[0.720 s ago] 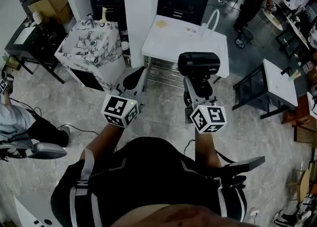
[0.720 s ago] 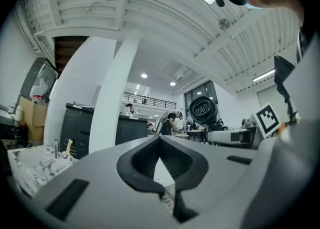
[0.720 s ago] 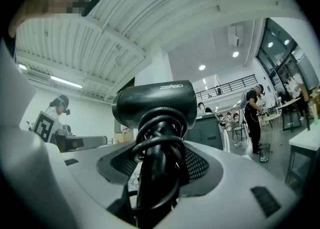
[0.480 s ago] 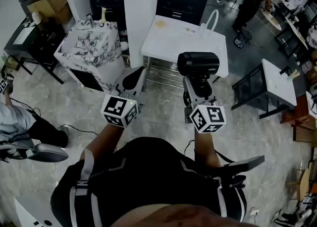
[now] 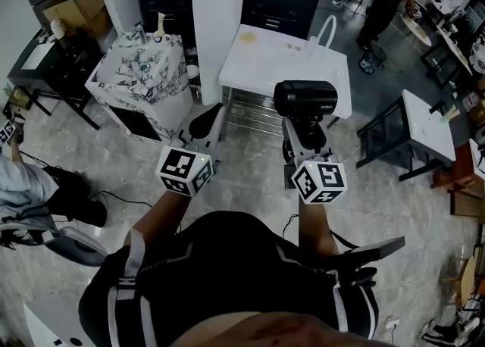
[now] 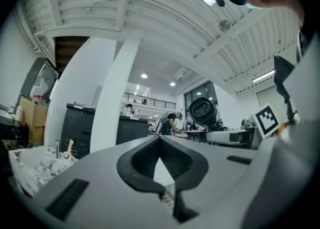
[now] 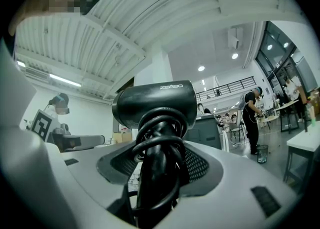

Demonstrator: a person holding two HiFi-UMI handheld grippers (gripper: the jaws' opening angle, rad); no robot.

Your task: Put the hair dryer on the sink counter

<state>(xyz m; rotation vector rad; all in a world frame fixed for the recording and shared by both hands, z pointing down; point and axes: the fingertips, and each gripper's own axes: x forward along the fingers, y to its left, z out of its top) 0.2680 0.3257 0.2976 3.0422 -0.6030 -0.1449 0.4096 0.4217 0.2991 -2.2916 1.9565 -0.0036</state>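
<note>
Hair dryer (image 5: 305, 99): we count one, black. In the head view it stands up from between the fingers of the right gripper (image 5: 305, 139), carried in the air over the floor. We judge this to be the carrying step, with the placing not yet done. One marble sink counter (image 5: 140, 73) lies well ahead of the fingertips and off to their left. One white table (image 5: 258, 65) sits straight ahead of them. The left gripper (image 5: 203, 124) is held level just beside the right, so there are two grippers in all.

In the left gripper view, its fingers meet tip to tip with nothing between them. The sink counter shows low to their left.

In the right gripper view, the fingers stand wide yet clamp the dryer's handle, which has one cord (image 7: 159, 163) wound round it. Next, we think, the dryer must go left to the counter, come down onto it, and be let go.
</note>
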